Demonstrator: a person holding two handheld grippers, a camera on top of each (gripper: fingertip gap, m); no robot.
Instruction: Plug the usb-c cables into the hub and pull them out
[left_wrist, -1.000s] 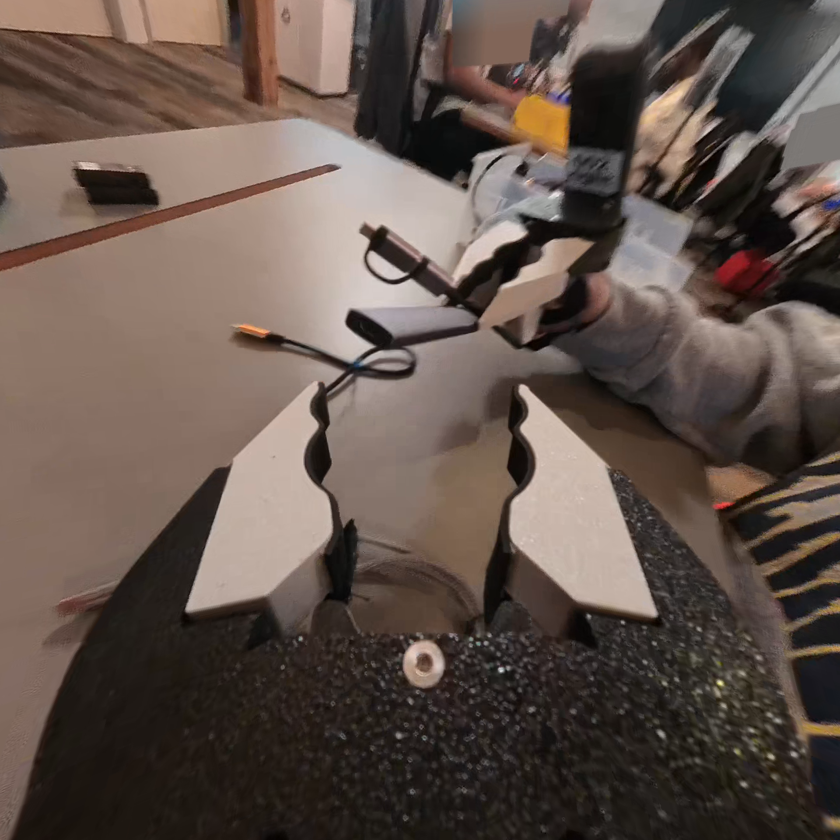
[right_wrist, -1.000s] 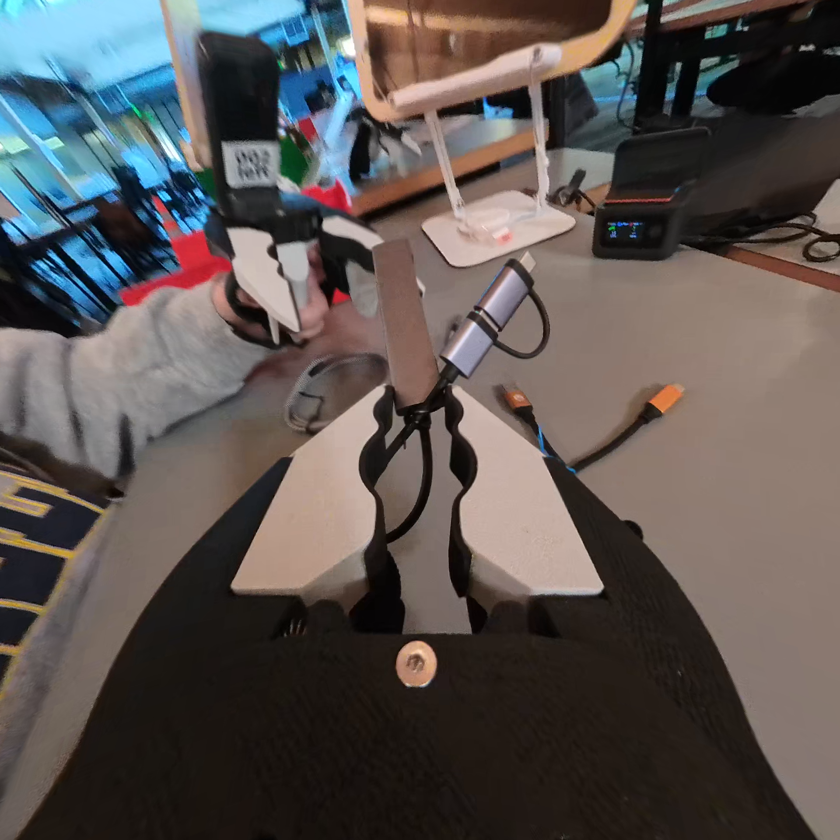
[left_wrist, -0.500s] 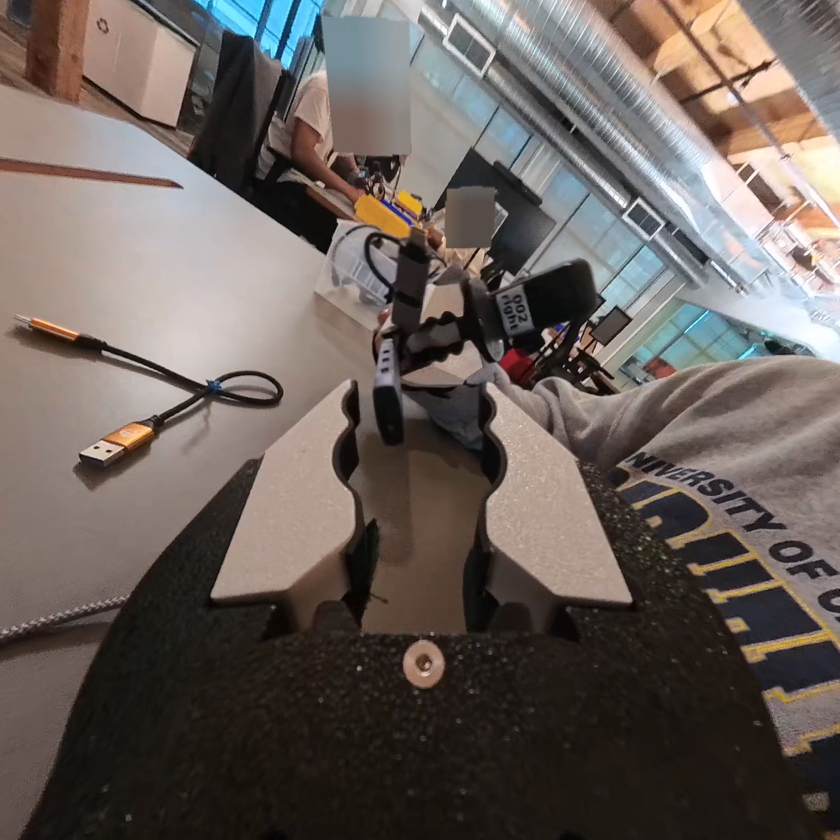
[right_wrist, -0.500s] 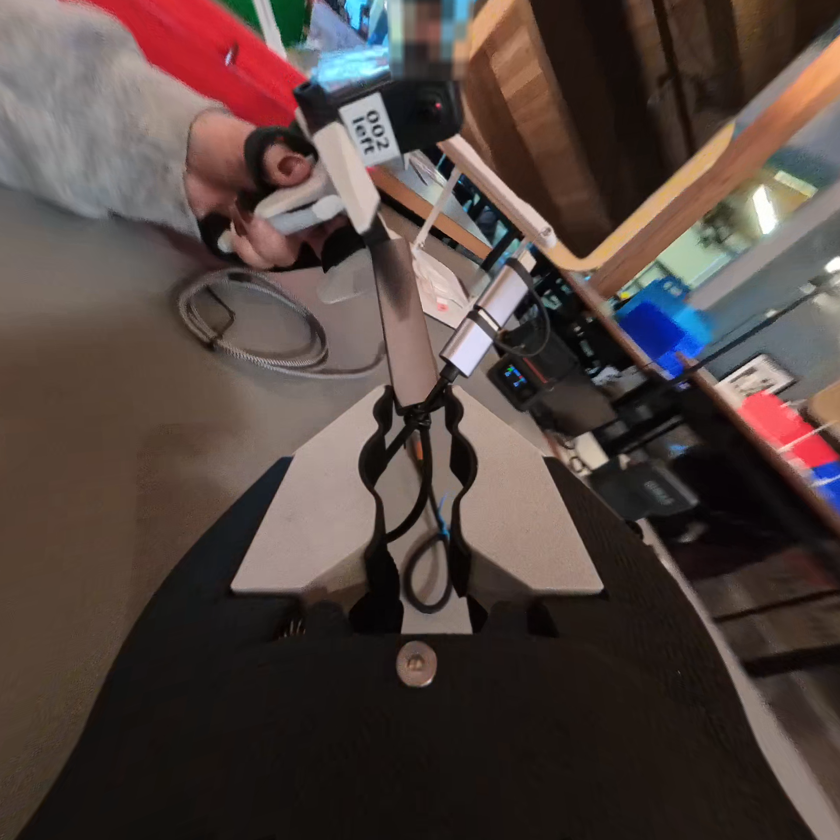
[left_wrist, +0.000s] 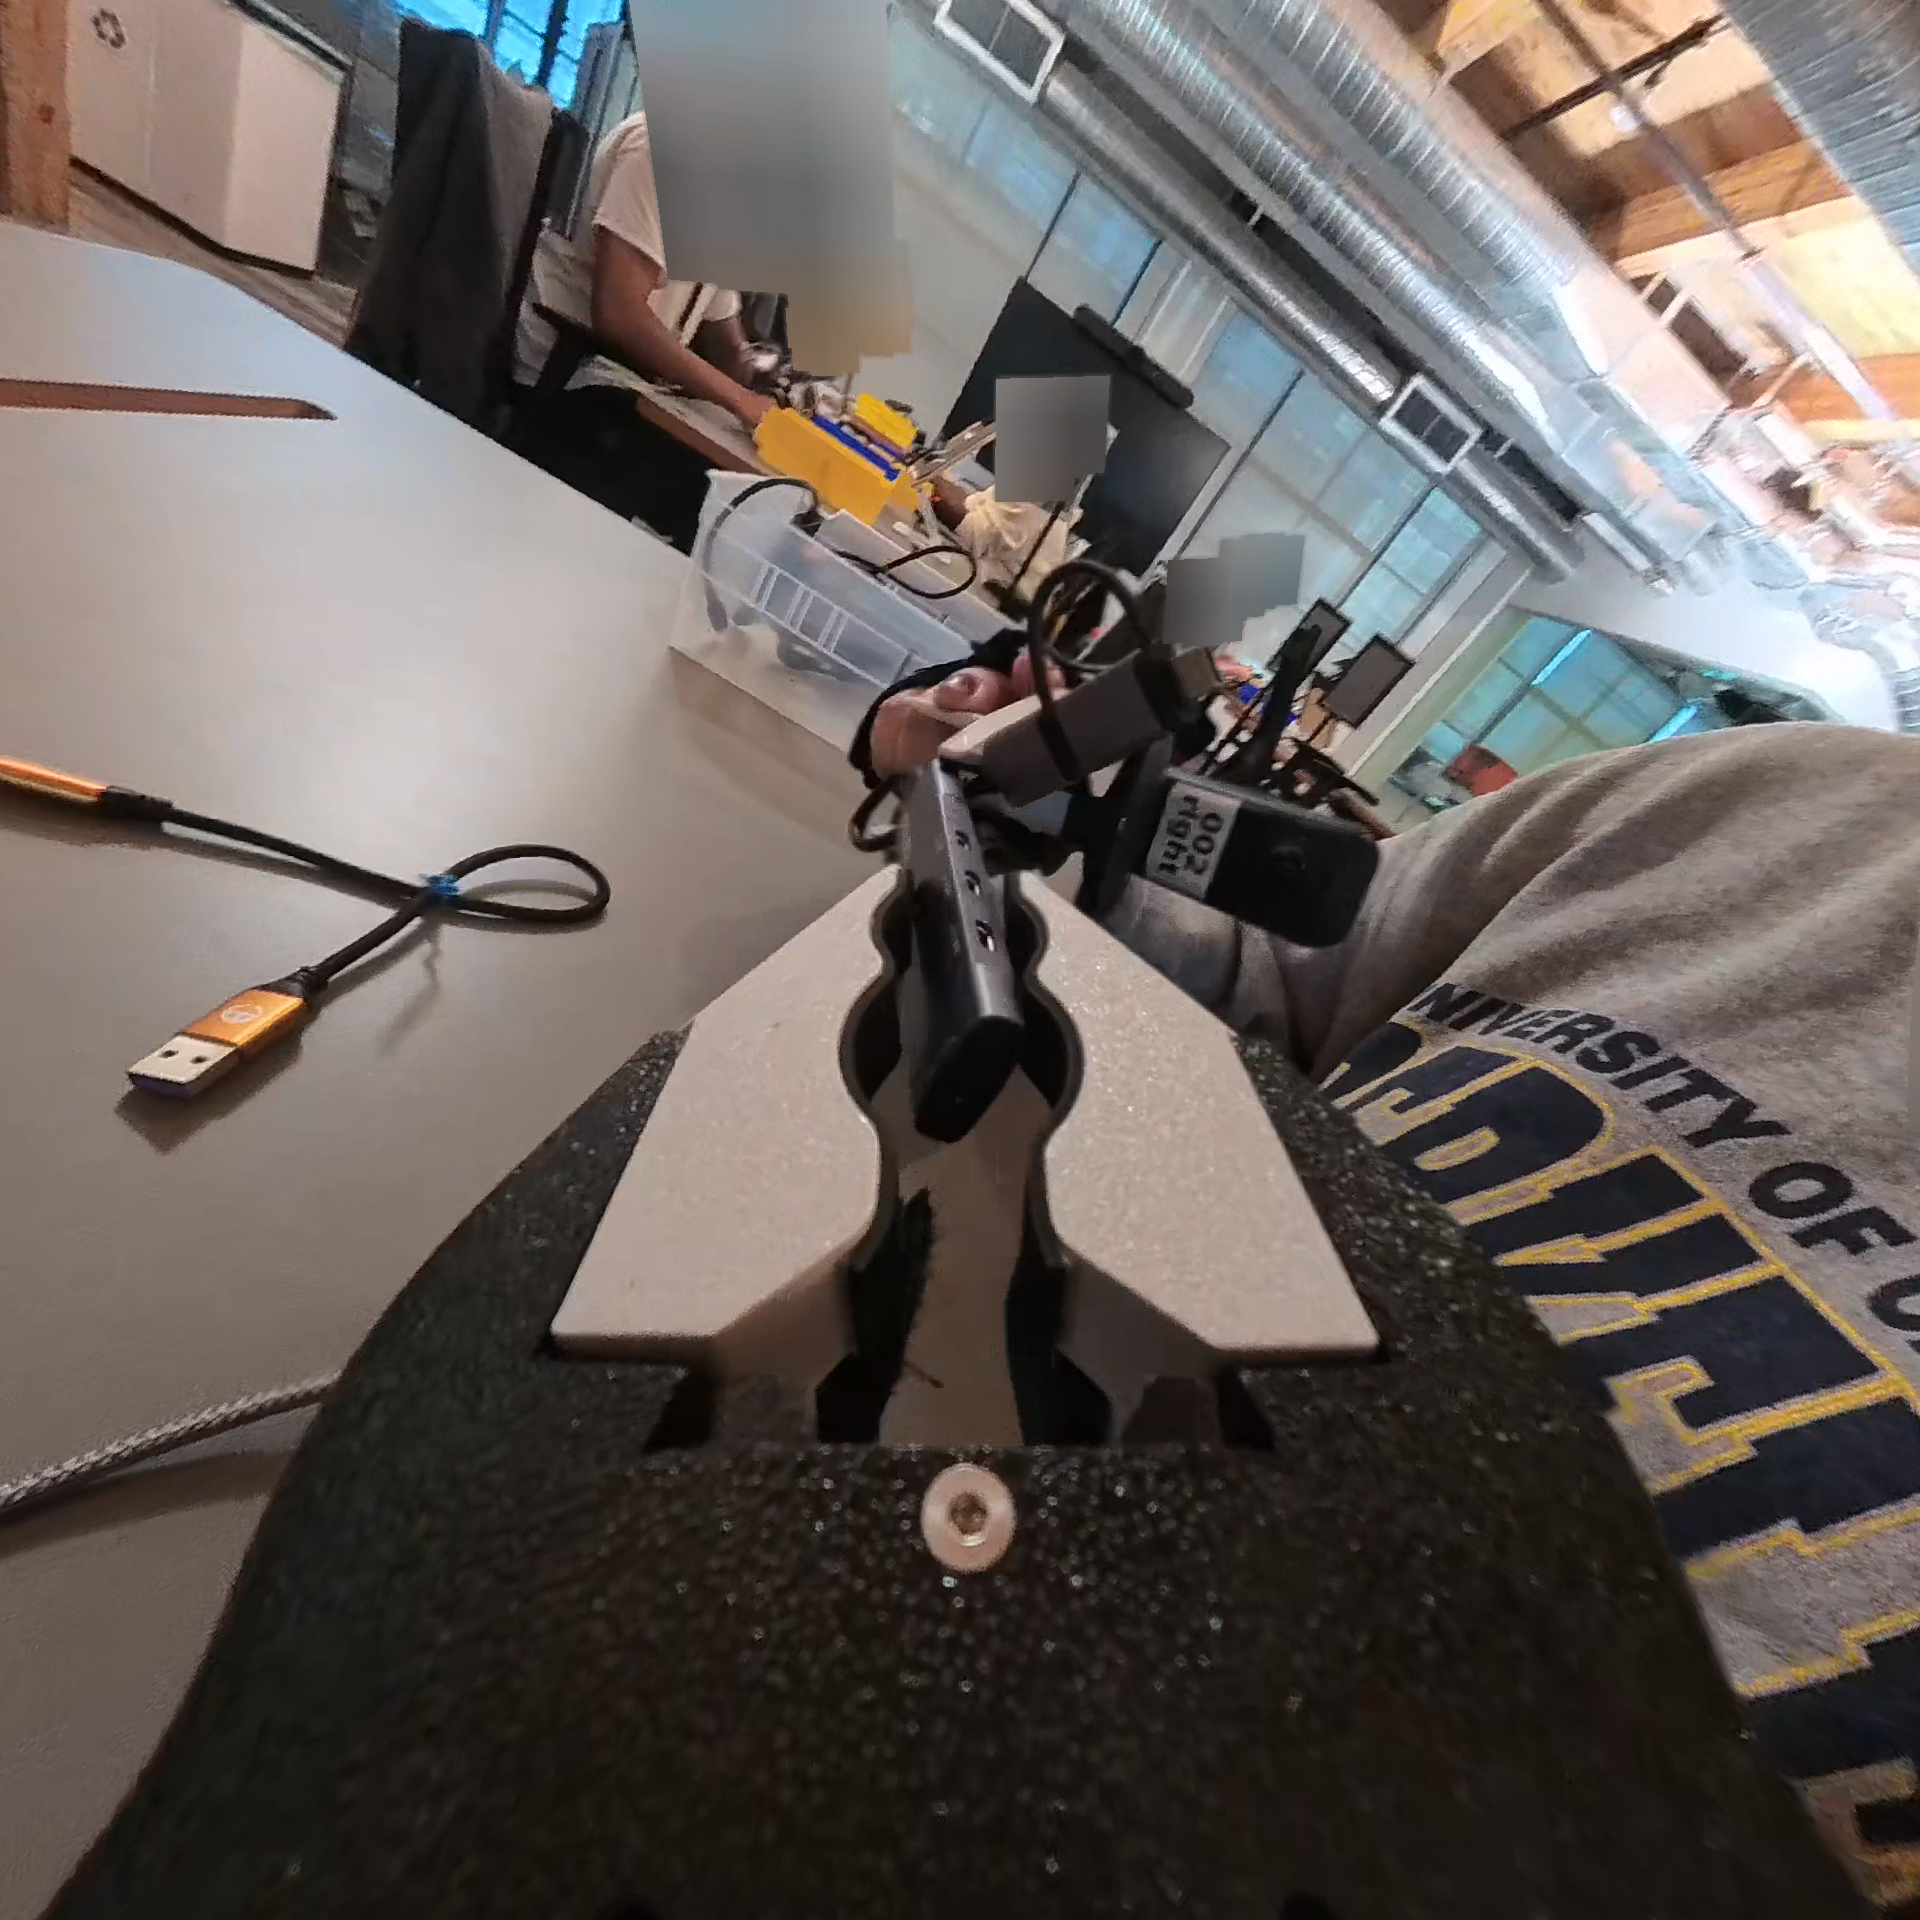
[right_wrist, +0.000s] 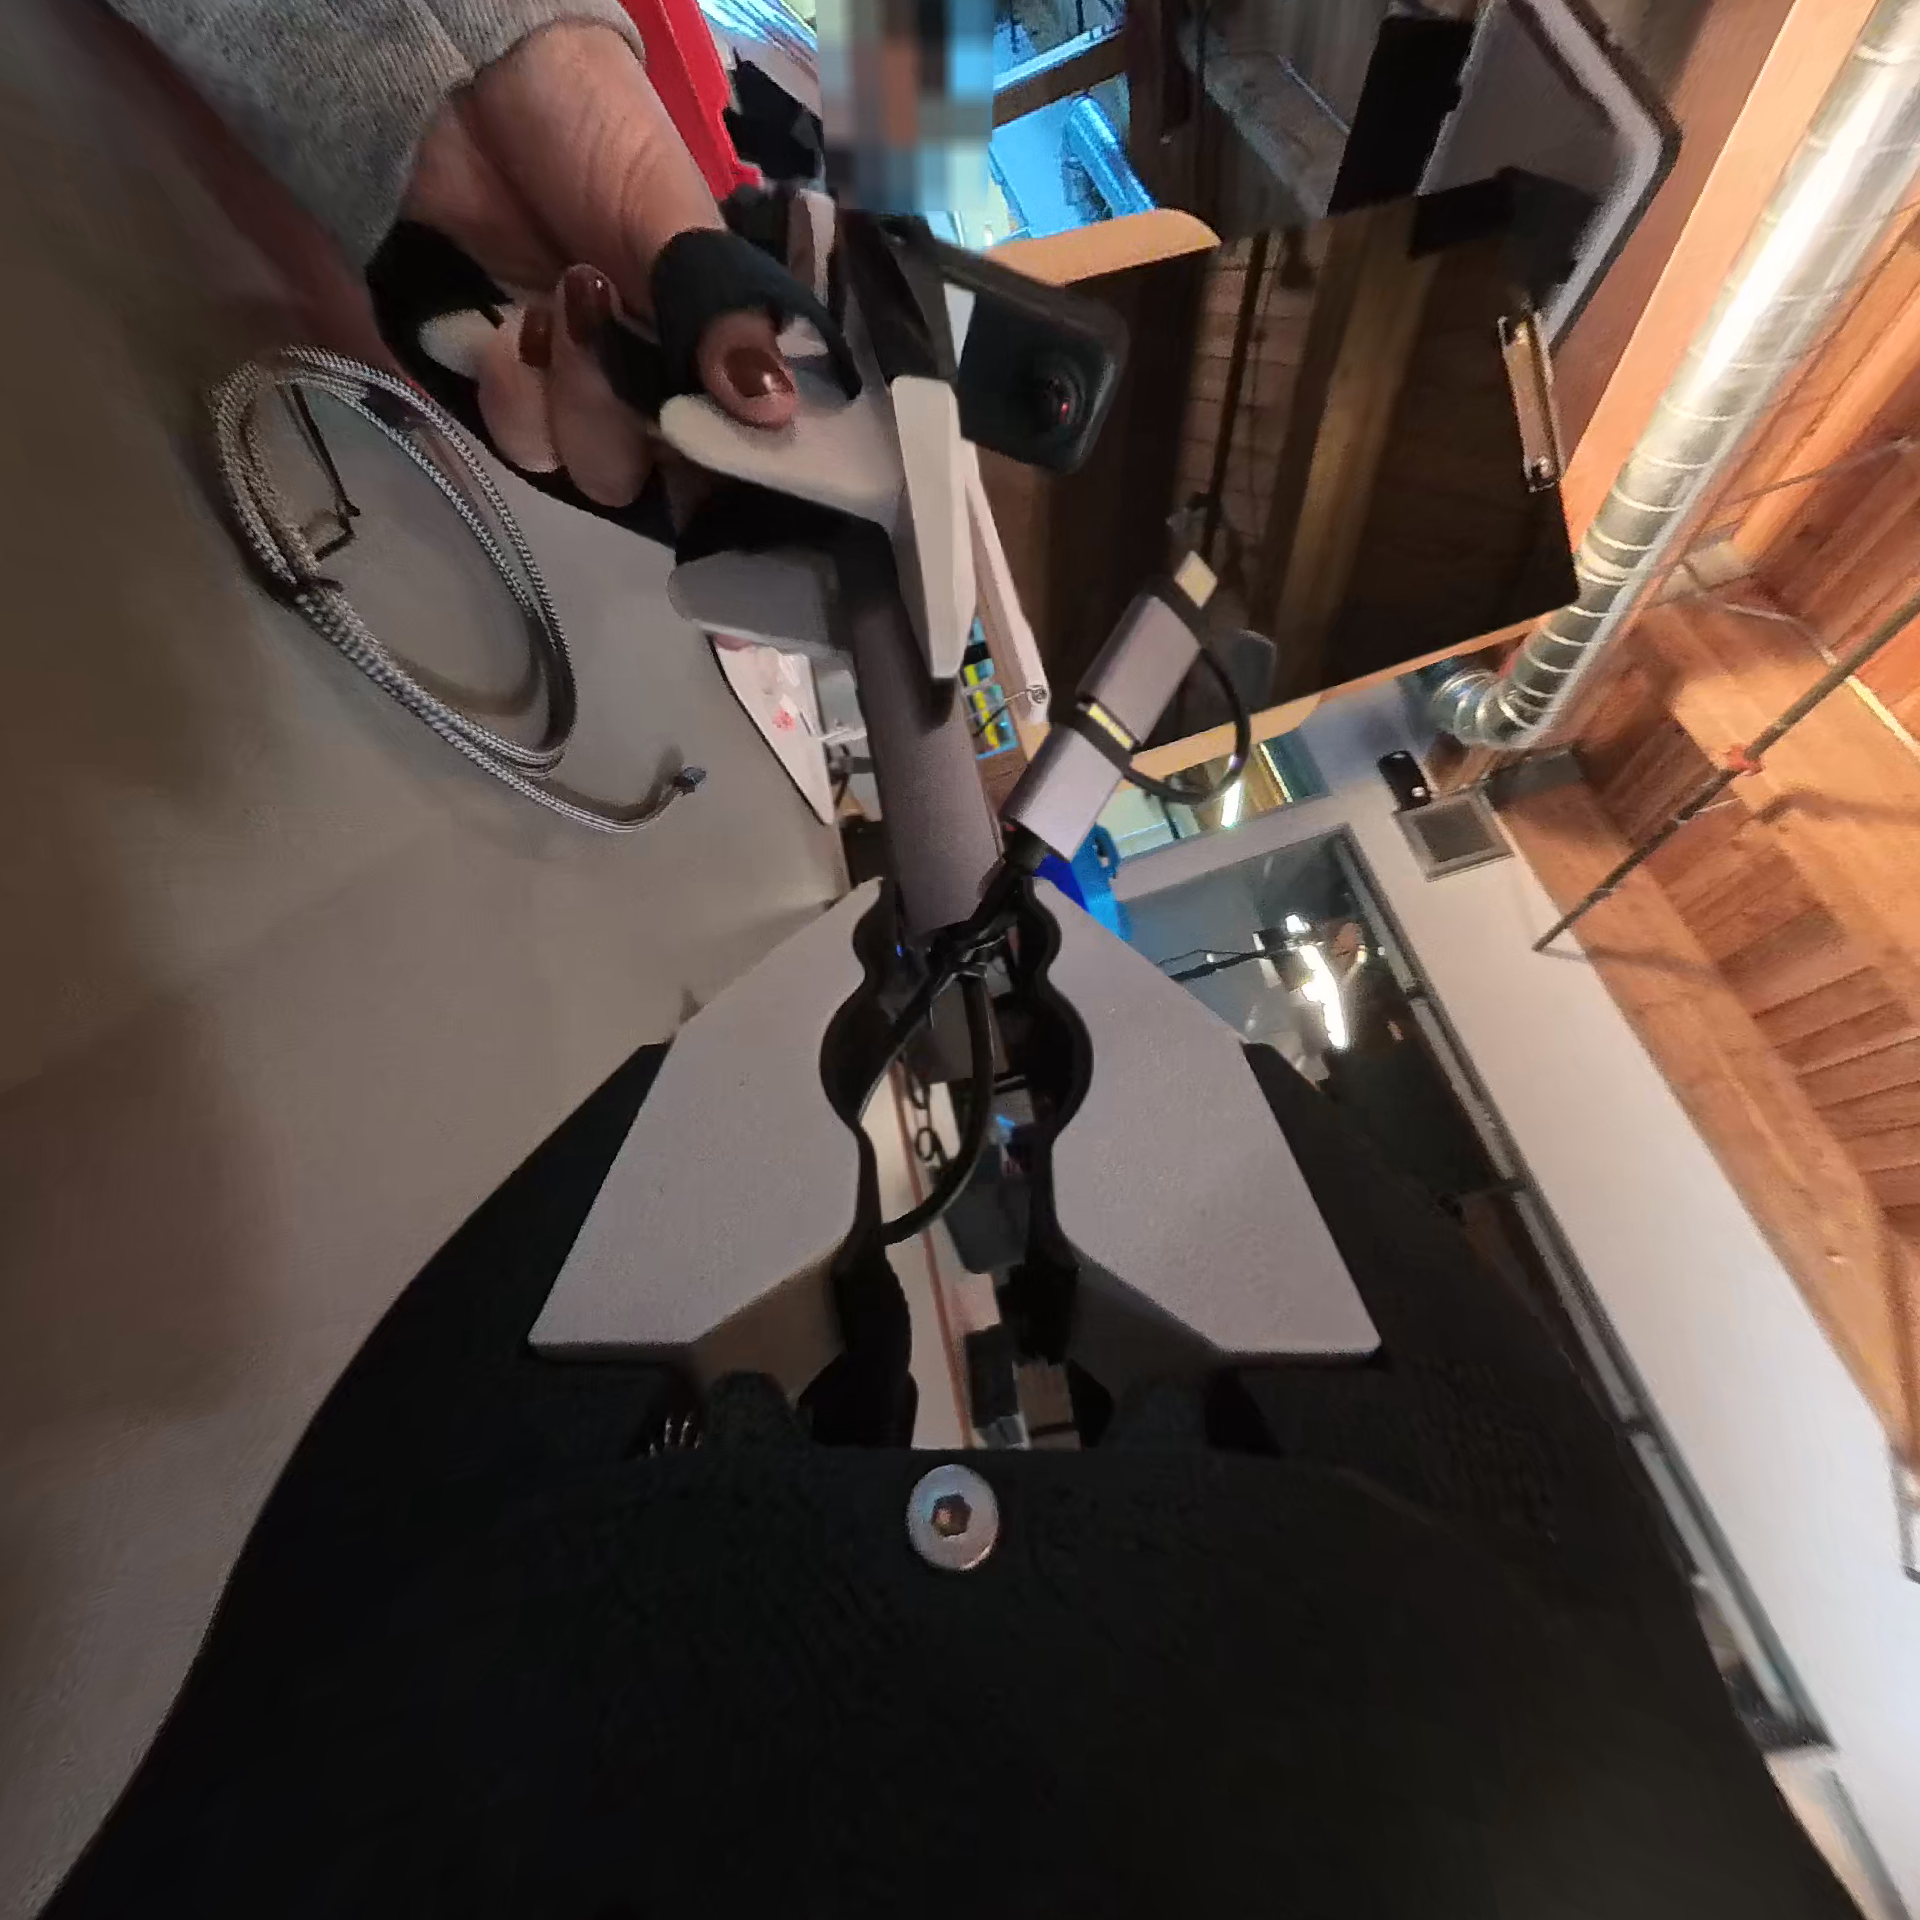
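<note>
A dark grey USB hub (left_wrist: 954, 997) is held in the air between both grippers. My left gripper (left_wrist: 958, 888) is shut on one end of it. My right gripper (right_wrist: 961, 899) is shut on the other end, where the hub's short cable (right_wrist: 966, 1122) comes out. The hub (right_wrist: 920, 758) runs from the right gripper up to the left gripper (right_wrist: 873, 634). The hub's own grey plug with its tethered adapter (right_wrist: 1107, 717) sticks out to the side. A black cable (left_wrist: 499, 894) with orange plugs lies loose on the table, its flat plug (left_wrist: 218, 1039) nearest.
The grey table (left_wrist: 312, 644) lies to the left. A coiled braided cable (right_wrist: 416, 582) lies on it below the left hand. A clear plastic bin (left_wrist: 790, 613) stands at the far table edge. People sit at desks behind. My grey sleeve (left_wrist: 1558, 935) fills the right.
The left gripper was open and apart from the hub; it has come up to the hub's free end and shut on it. Both grippers have tilted, and the hub has risen off the table.
</note>
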